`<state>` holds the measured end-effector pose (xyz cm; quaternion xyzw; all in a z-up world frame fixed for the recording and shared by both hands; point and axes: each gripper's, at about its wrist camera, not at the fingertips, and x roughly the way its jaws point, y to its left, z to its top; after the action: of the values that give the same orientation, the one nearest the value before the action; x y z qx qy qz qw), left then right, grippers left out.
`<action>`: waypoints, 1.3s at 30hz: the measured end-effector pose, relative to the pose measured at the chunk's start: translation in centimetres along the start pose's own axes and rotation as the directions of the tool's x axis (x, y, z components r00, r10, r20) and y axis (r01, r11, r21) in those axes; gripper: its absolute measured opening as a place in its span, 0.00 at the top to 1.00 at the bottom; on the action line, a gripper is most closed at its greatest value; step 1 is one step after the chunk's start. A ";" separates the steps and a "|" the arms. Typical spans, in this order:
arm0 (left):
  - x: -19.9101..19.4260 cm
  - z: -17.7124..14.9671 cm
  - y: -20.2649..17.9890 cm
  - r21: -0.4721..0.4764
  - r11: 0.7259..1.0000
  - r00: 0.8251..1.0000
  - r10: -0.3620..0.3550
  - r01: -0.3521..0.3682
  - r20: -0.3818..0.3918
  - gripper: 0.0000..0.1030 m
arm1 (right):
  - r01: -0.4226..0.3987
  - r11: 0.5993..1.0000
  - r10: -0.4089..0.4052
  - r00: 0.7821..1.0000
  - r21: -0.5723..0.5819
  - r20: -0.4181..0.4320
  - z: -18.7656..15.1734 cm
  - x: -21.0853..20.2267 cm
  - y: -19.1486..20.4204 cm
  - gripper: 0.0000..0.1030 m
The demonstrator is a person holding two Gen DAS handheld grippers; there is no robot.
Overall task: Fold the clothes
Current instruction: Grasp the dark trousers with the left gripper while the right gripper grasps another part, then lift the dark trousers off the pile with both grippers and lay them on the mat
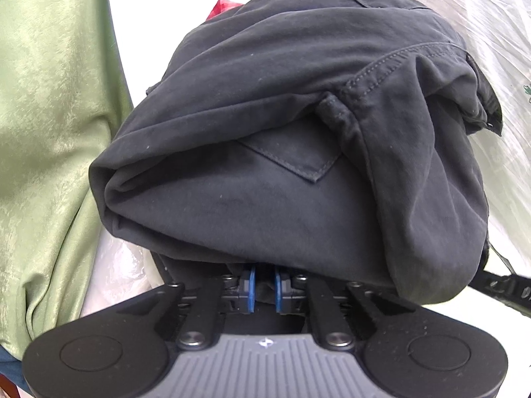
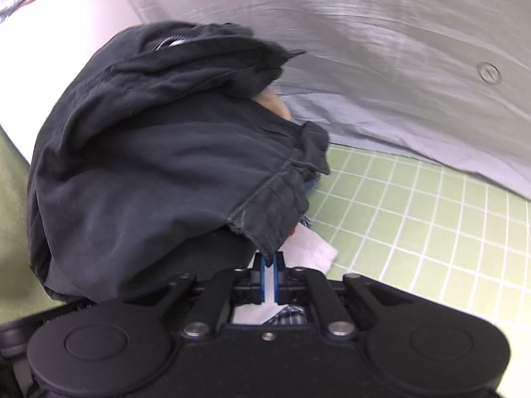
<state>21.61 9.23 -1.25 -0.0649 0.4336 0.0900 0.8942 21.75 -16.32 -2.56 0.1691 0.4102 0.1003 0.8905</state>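
The trousers point(image 1: 282, 172) are charcoal black with matching stitching. Beside them hangs a shiny olive-green curtain point(image 1: 49, 132); behind, a scrap of red fabric point(image 1: 223, 6). The mat point(image 2: 431, 232) is pale green with a white grid, the sheet point(image 2: 365, 66) light grey-blue. Gripper pads point(image 2: 263, 278) are blue. Below shows what may be blue-checked cloth point(image 2: 288, 319).

Dark trousers point(image 1: 292, 152) ahead — right clear

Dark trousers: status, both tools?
Left tool shut on dark trousers. Right tool shut on their hem. Trousers bunched, unfolded. Nothing blocking.
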 end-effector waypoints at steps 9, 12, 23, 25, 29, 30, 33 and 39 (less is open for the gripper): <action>0.3 -0.1 0.5 -0.006 1.000 1.000 -0.006 0.006 -0.031 0.86 | -0.030 0.968 0.039 0.999 0.250 -0.032 1.3 -1.6 -0.6 0.48; 0.8 -0.1 0.2 0.001 1.000 0.999 0.004 -0.004 -0.036 0.86 | -0.031 0.947 0.057 0.996 0.321 -0.074 0.8 -1.6 -0.6 0.42; 2.0 0.5 1.2 0.002 1.000 0.999 0.017 -0.017 -0.049 0.85 | -0.003 0.912 0.071 0.986 0.410 -0.151 1.3 3.5 1.1 0.21; 2.2 0.5 1.3 0.002 1.000 0.998 0.018 -0.018 -0.052 0.85 | -0.023 0.909 0.089 0.986 0.416 -0.141 1.1 3.9 0.9 0.21; 2.4 0.5 1.5 0.008 1.000 0.998 0.024 -0.023 -0.053 0.85 | -0.105 0.931 0.148 0.984 0.349 -0.099 0.9 3.3 0.9 0.53; 2.4 0.4 1.6 0.012 1.000 0.998 0.027 -0.026 -0.051 0.85 | -0.108 0.941 0.146 0.984 0.321 -0.097 0.9 3.1 1.1 0.63; 2.4 0.4 2.0 0.024 0.999 0.998 0.033 -0.032 -0.044 0.86 | -0.074 0.965 0.098 0.992 0.251 -0.083 0.4 2.3 1.3 0.90; 1.8 -0.6 2.6 0.025 1.000 0.998 0.020 -0.019 -0.067 0.89 | -0.073 0.971 0.076 0.997 0.226 -0.002 -1.3 -0.7 0.0 0.97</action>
<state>21.68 11.81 -3.13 -0.0529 0.4650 0.0913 0.8790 20.28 -16.28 -2.87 0.2839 0.4169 0.0872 0.8591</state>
